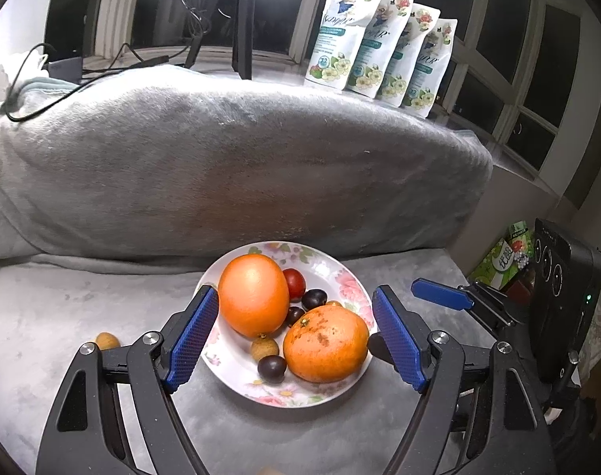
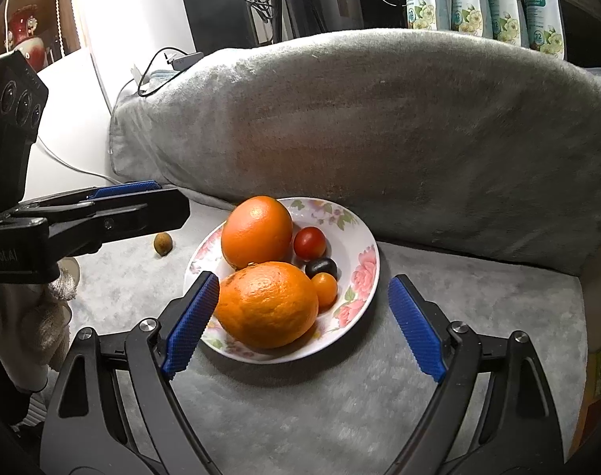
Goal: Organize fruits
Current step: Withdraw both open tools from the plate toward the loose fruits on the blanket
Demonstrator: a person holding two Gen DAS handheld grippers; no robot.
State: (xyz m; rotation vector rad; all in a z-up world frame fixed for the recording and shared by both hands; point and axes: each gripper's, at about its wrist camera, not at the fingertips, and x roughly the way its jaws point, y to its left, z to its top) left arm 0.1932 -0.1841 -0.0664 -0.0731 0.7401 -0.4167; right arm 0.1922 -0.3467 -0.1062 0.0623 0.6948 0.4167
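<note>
Still loose, the longan (image 1: 107,341) lies left of the plate (image 1: 351,289); left gripper (image 1: 296,336) nearer; both grippers' fingers spread, empty.

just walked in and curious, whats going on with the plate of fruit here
A person is sorting fruit with a two-finger gripper in each hand. Both the left gripper and the right gripper hover open and empty over a floral plate on a grey blanket. The plate holds two oranges, a red tomato and smaller dark fruits. One small brown fruit lies off the plate on the left.
</note>
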